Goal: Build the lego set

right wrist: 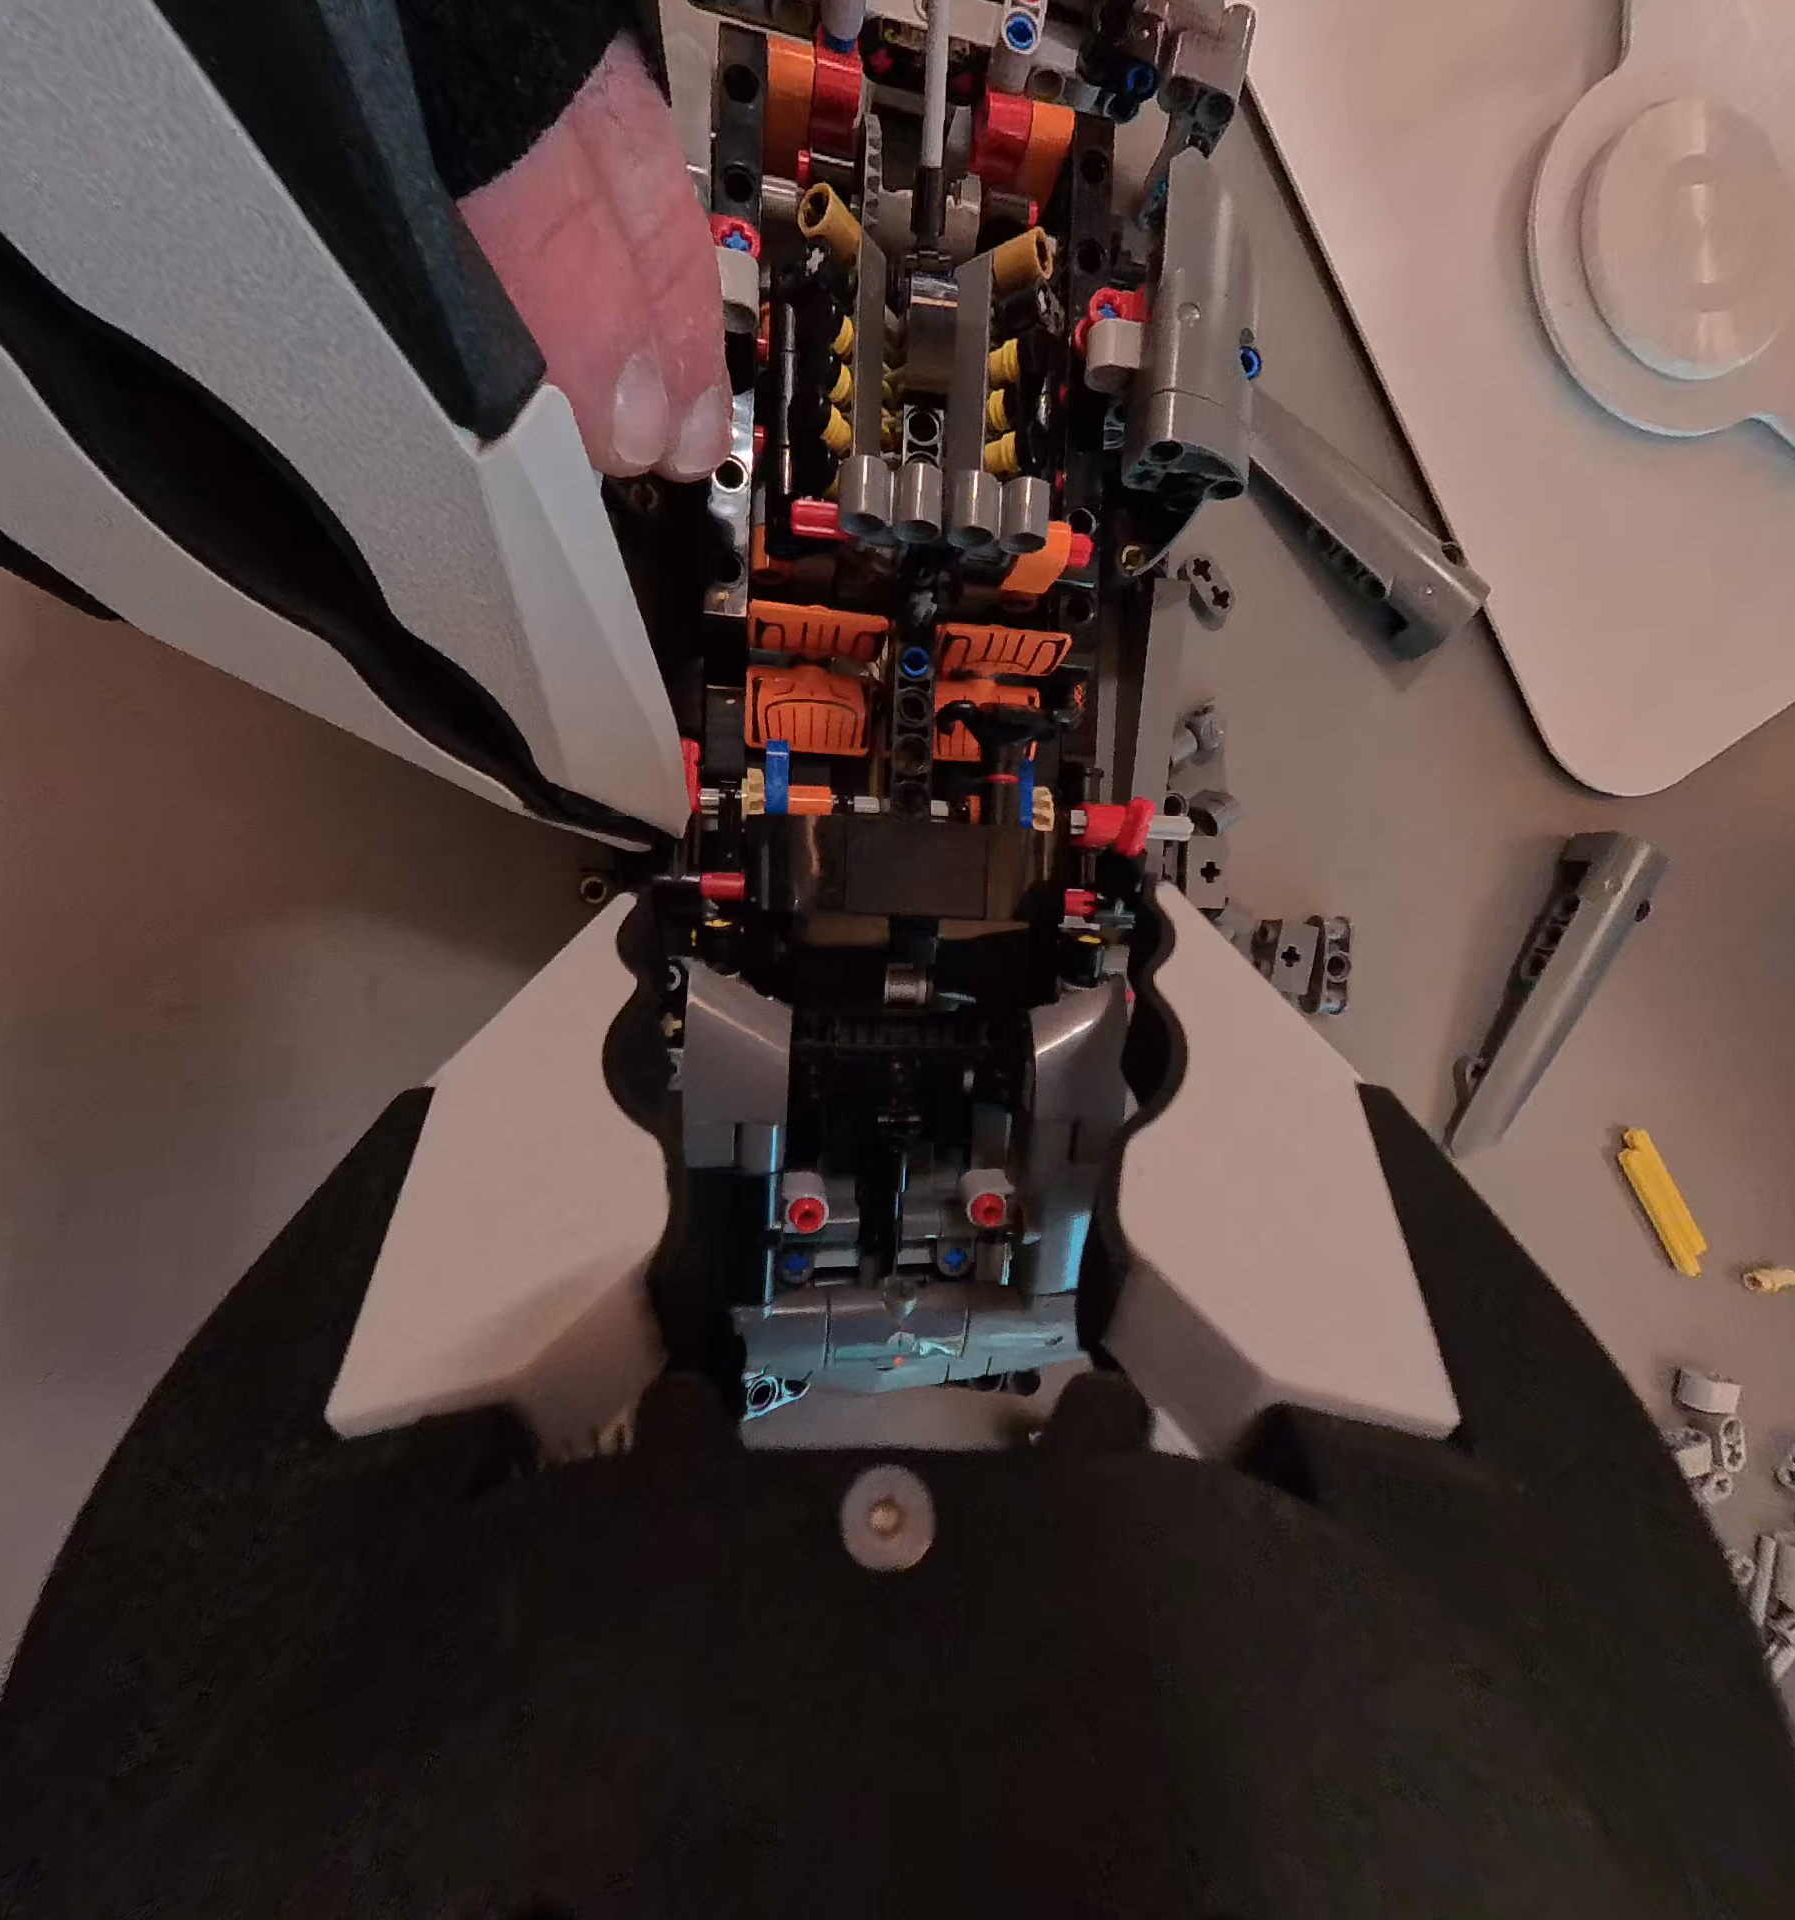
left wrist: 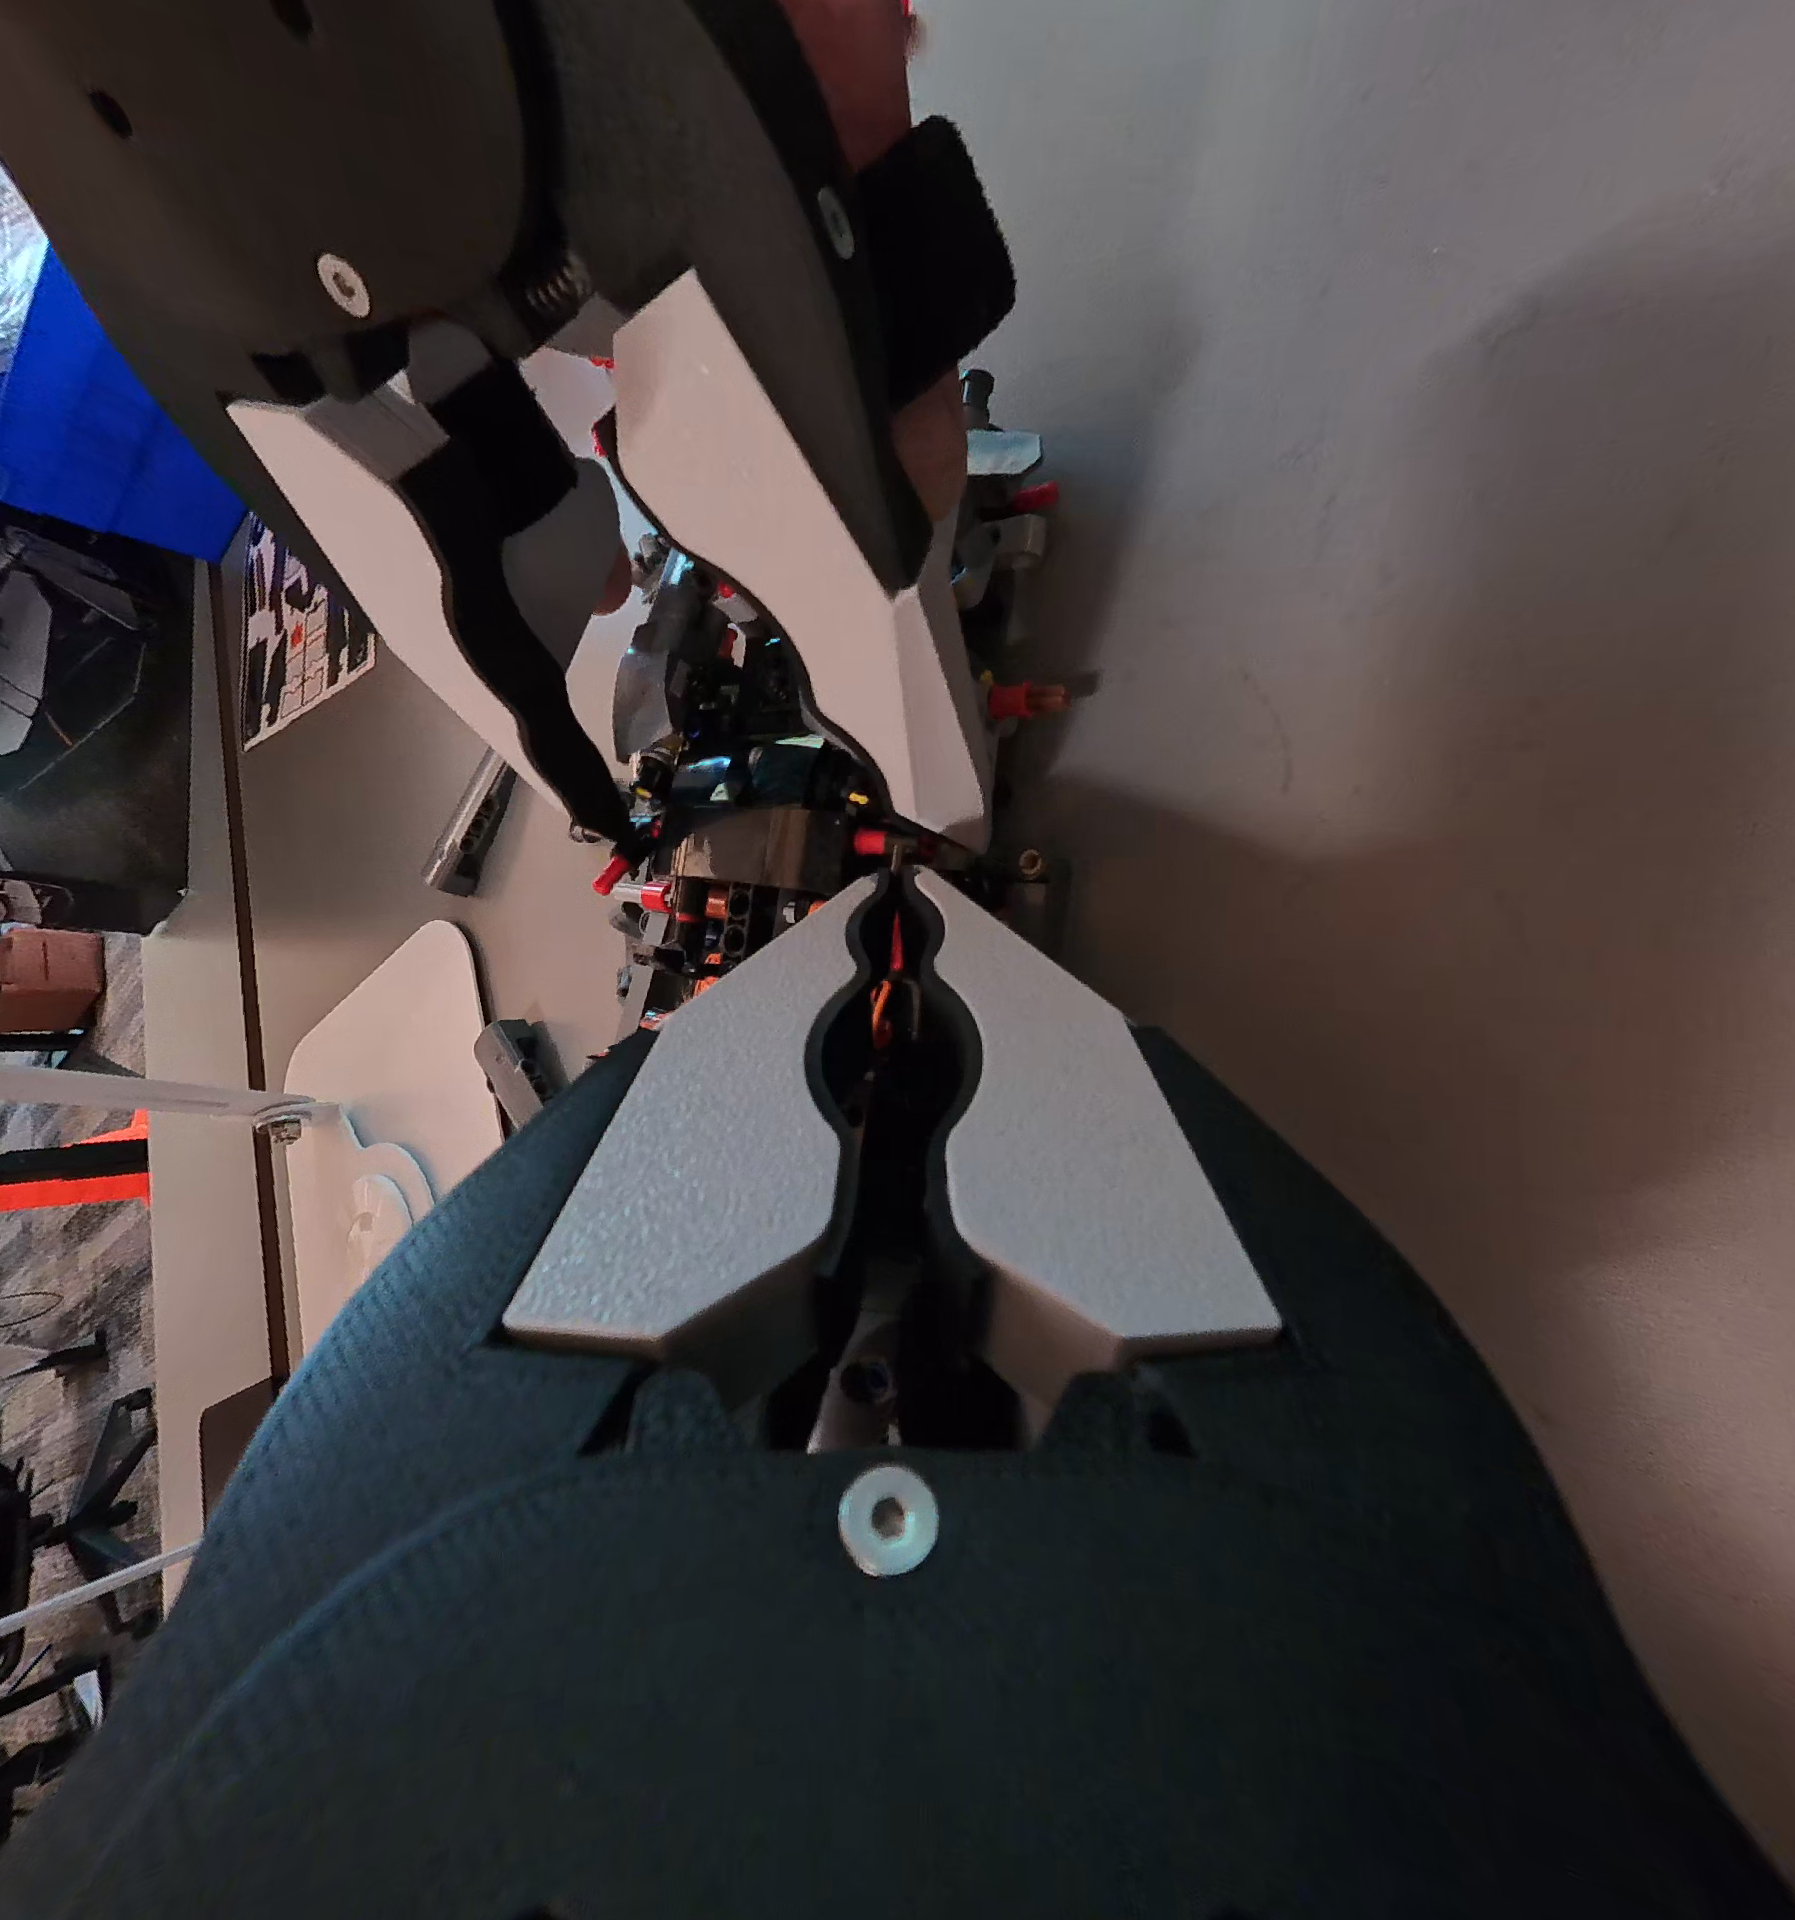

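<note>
1. Both tongs meet at one toy brick-built car chassis [right wrist: 914, 644], which lies lengthwise on a pale table [right wrist: 197, 987].
2. Right gripper [right wrist: 893, 914] stands wide open, its two white fingers straddling the chassis' near end; the black pads run along the black and grey flanks, and whether they press on them cannot be told.
3. Left gripper [left wrist: 898, 878] has its tips drawn together at the chassis' side, beside a red pin [left wrist: 872, 840]; a thin dark stub shows right at the tips, but whether it is pinched cannot be told.
4. Seen from the right wrist view, the left gripper comes in from the upper left, its closed tips at the left edge of the chassis, near a black block [right wrist: 914, 862] that spans its width.
5. A person's fingers [right wrist: 644, 343] rest against the chassis farther along that same side.
6. Orange seats [right wrist: 820, 686], yellow connectors and grey cylinders [right wrist: 945, 509] fill the open frame.
7. Loose pieces lie to the right of the model: long grey beams [right wrist: 1558, 997], a yellow axle [right wrist: 1662, 1216], a small tan pin [right wrist: 1771, 1278] and a heap of light grey connectors [right wrist: 1766, 1517].
8. A white board [right wrist: 1599, 416] lies on the table beyond them.
9. A blue bin [left wrist: 72, 416] stands past the table edge in the left wrist view.
</note>
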Motion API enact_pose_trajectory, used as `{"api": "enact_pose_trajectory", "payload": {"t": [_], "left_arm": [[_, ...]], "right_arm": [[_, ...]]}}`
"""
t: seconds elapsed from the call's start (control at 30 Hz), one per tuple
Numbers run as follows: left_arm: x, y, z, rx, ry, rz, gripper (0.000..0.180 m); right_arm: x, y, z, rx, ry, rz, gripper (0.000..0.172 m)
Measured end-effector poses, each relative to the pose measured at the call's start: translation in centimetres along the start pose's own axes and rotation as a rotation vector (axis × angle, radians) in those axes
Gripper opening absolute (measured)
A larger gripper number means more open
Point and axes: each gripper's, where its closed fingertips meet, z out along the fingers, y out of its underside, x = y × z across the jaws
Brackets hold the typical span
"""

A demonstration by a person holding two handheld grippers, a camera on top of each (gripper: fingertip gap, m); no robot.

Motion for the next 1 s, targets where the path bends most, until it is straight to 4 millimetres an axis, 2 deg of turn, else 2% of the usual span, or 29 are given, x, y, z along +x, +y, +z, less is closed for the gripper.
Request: {"api": "enact_pose_trajectory", "payload": {"t": [1.0], "left_arm": [[-0.01, 0.08, -0.04, 0.001, 0.008, -0.007, 0.0]], "right_arm": [[-0.17, -0.18, 0.16, 0.022, -0.006, -0.039, 0.084]]}}
